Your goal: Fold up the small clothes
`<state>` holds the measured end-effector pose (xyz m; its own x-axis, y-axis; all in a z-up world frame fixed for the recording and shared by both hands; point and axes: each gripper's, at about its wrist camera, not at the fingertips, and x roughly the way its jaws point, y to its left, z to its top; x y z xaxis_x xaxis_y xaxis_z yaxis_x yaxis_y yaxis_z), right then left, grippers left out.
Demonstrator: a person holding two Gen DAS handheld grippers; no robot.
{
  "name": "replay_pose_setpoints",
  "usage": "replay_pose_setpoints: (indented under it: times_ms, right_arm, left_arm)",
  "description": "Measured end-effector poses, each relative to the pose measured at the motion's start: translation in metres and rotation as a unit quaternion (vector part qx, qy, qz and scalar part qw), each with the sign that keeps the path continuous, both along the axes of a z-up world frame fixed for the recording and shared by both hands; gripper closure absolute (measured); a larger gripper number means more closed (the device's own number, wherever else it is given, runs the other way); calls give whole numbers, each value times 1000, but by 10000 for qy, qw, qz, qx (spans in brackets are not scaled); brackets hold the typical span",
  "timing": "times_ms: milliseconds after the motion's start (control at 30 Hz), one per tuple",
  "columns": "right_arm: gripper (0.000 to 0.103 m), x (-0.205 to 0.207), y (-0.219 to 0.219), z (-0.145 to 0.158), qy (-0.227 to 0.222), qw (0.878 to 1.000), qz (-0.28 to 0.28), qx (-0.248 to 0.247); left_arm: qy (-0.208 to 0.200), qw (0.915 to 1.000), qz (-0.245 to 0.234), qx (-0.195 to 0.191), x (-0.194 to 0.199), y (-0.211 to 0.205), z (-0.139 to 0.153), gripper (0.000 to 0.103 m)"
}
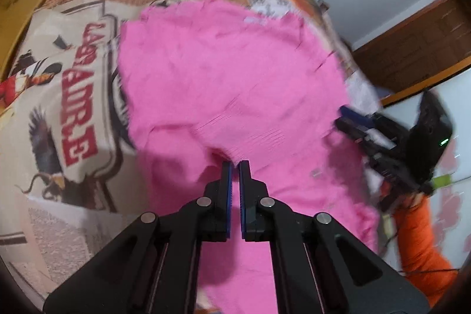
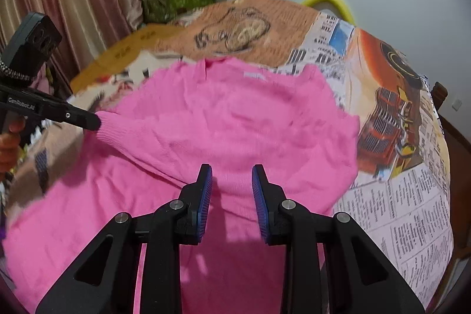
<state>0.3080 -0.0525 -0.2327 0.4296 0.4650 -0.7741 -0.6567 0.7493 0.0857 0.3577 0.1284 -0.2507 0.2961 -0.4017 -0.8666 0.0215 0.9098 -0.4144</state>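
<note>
Printed bedding, a patchwork of newsprint, truck and eagle pictures, covers the bed [image 2: 412, 225], and the pink sweater [image 2: 223, 119] lies spread across it, near a pale wall and striped curtain. The left gripper [image 1: 235, 167] has its jaws clamped on the ribbed sleeve cuff [image 2: 110, 125], drawing the sleeve over the body. The right gripper [image 2: 232, 175] hovers over the sweater's right side with its jaws apart; nothing is pinched between them.

To fold well, I would carry the cuff low and lay the sleeve flat across the chest, while the right gripper pins or smooths the body so it does not drag.

The knit is soft, fuzzy and limp, with ribbing at the cuff; it creases easily and will bunch if pulled fast.
</note>
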Motion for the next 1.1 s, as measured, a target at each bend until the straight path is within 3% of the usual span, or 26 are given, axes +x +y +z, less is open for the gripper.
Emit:
replay_pose_setpoints:
  times_ms: [67,200,267,333,400,600,667,700,733,933,1100]
  right_arm:
    - [77,-2,0,-7,41,9999,51,-118]
    - [69,-5,-6,-5,19,9999,88,-75]
    - [69,-5,-10,-1,1,10000,63,-32]
    - [69,-6,-14,4,-50,10000,-2,41]
    - [69,-7,-18,7,-78,9999,-92,107]
    - [69,-8,-33,11,-190,9992,-339,122]
    - [69,-8,-38,11,-190,9990,-385,117]
    - [69,-8,-39,11,-188,9990,-399,117]
    - [69,-8,-41,11,-189,9989,-422,120]
    - [69,-5,-55,15,-210,9974,-619,294]
    - [69,1,-61,14,-212,9966,-736,315]
  left_arm:
    - [62,9995,-37,303,-3,-2,-10,100]
    - [-66,9996,27,271,-7,5,-7,97]
    - [-184,9996,132,177,-5,11,0,89]
    - [-288,9991,281,125,-2,16,6,74]
    - [-233,9990,376,32,5,19,5,69]
    - [112,9988,473,7,21,7,-19,68]
    - [4,9990,432,101,22,0,-19,68]
    - [-37,9990,425,151,22,-3,-19,79]
    - [-56,9987,434,255,22,-7,-20,97]
    - [-617,9953,371,641,10,-14,1,100]
    - [-1341,9835,529,1097,11,-7,48,100]
